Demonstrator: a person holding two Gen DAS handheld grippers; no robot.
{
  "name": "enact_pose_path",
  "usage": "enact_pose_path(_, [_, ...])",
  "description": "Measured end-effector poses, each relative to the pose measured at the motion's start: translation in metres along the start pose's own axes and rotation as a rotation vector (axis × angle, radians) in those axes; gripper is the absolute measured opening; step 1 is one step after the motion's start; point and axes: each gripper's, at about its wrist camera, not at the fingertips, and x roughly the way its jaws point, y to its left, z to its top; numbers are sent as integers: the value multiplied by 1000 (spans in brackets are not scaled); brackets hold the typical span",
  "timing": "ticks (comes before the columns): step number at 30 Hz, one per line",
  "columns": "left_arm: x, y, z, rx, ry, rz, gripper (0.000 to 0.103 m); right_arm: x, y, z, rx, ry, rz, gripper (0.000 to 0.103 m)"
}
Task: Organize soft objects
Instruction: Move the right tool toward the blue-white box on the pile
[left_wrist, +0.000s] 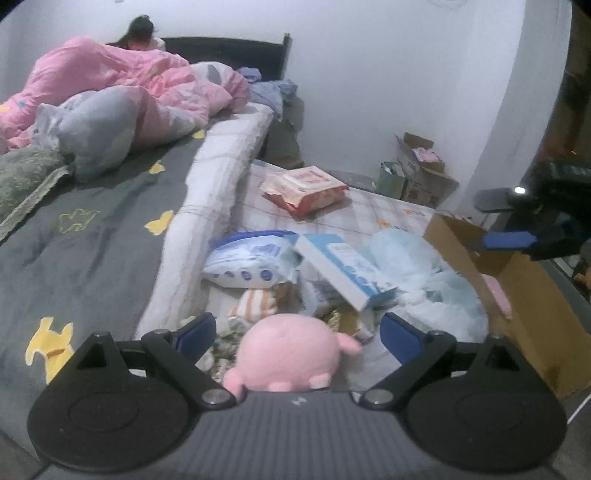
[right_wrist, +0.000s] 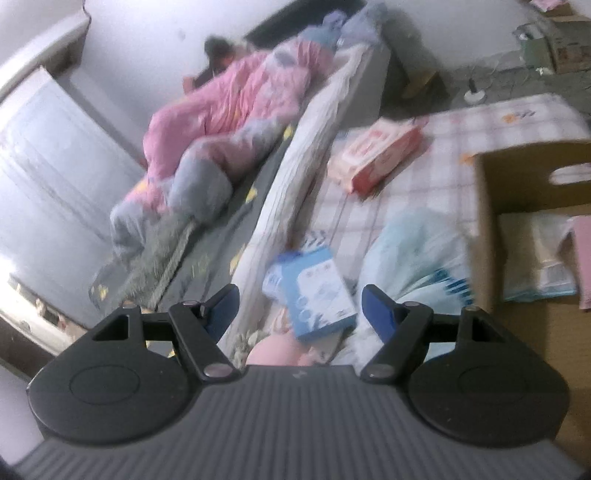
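A pink plush toy (left_wrist: 291, 350) lies on the low checked mattress (left_wrist: 369, 214), close in front of my left gripper (left_wrist: 299, 332). Its jaws stand wide open on either side of the toy, and the blue pads (left_wrist: 197, 330) do not touch it. Beyond the toy are a striped cloth (left_wrist: 256, 302), a blue wipes pack (left_wrist: 251, 260), a blue-white box (left_wrist: 343, 269) and a pale blue plastic bag (left_wrist: 424, 266). My right gripper (right_wrist: 299, 306) is open and empty above the blue-white box (right_wrist: 314, 295), with the plush toy (right_wrist: 277, 350) just under its body. It also shows as the right gripper (left_wrist: 502, 219) beside the open cardboard box (left_wrist: 517, 273).
The cardboard box (right_wrist: 517, 184) at the right holds folded cloth and a pink item. A red wipes pack (left_wrist: 306, 188) lies farther back on the mattress. To the left stands a higher bed (left_wrist: 92, 229), where a person lies under a pink quilt (left_wrist: 122, 85). More boxes (left_wrist: 417, 166) sit by the wall.
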Motion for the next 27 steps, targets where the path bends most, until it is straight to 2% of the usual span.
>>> enact_pose_path(3, [2,4,-12,-18,2,-60,96,23,15,-5,-26,40,15,73])
enact_pose_path(7, [17,3,-13,-34,-2,-121,95,51,23,0,-61,77,-13,71])
enact_pose_path(11, [41,-1,3,-64,-18,-189,89,87,15,24,-51,132,-37,66])
enact_pose_path(14, [61,-6,16,-68,-32,-183,84,121,1,39,-13,202,-60,63])
enact_pose_path(16, [78,-8,23,-70,-11,-167,78,141,-10,46,12,237,-93,60])
enact_pose_path(19, [103,-7,28,-108,61,-198,67,167,-26,50,50,278,-132,58])
enact_pose_path(23, [122,-5,28,-146,111,-236,65,185,-38,47,70,318,-131,57])
enact_pose_path(27, [136,-6,29,-162,144,-243,53,195,-38,48,69,334,-104,56])
